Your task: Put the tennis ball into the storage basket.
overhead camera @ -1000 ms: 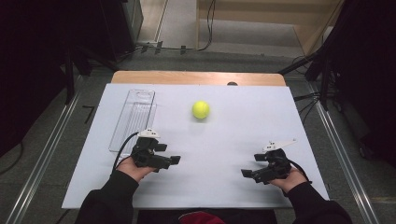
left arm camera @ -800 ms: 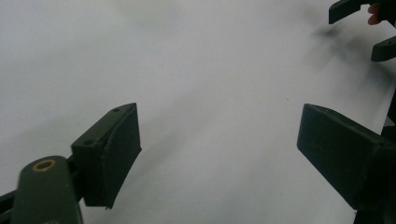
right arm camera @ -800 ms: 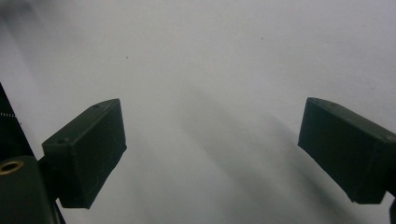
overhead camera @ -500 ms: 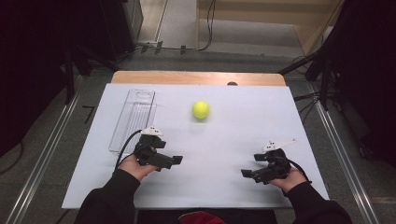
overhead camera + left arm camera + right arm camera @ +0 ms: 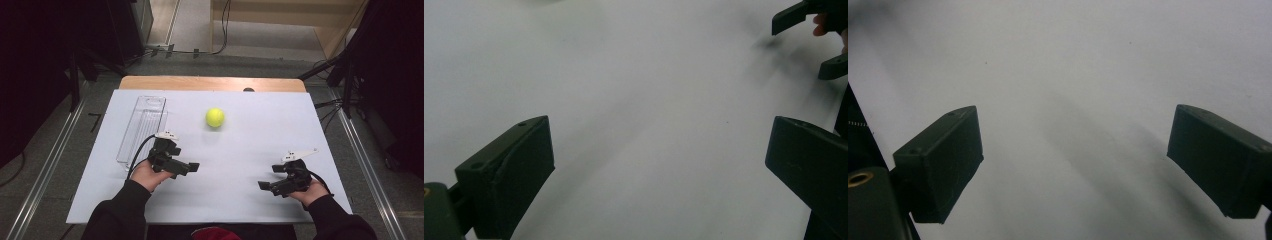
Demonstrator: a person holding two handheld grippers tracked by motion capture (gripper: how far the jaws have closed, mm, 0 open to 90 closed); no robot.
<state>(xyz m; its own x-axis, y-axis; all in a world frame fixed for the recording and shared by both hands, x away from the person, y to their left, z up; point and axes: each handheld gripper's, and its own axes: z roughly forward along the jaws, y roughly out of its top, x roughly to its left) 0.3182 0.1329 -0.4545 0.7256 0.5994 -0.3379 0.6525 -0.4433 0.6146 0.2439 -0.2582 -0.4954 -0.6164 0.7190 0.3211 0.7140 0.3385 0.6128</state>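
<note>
A yellow-green tennis ball [image 5: 215,117] rests on the white table sheet [image 5: 250,135], beyond both hands. My left gripper [image 5: 182,165] is held low at the near left, below and left of the ball. Its jaws have just been opening and now stand wide open [image 5: 659,145], with bare sheet between them. My right gripper [image 5: 268,177] sits at the near right, pointing left, and is open too [image 5: 1075,132], with nothing between its fingers. In the left gripper view the right gripper [image 5: 798,50] appears at the upper right.
A clear plastic tray [image 5: 142,127] lies lengthwise at the left of the sheet, just beyond my left hand. A wooden table edge [image 5: 210,83] runs along the far side. Metal rails [image 5: 50,165] flank the table on the floor.
The left gripper's jaws have spread apart and the hand has edged slightly right. The right hand and the ball have stayed put.
</note>
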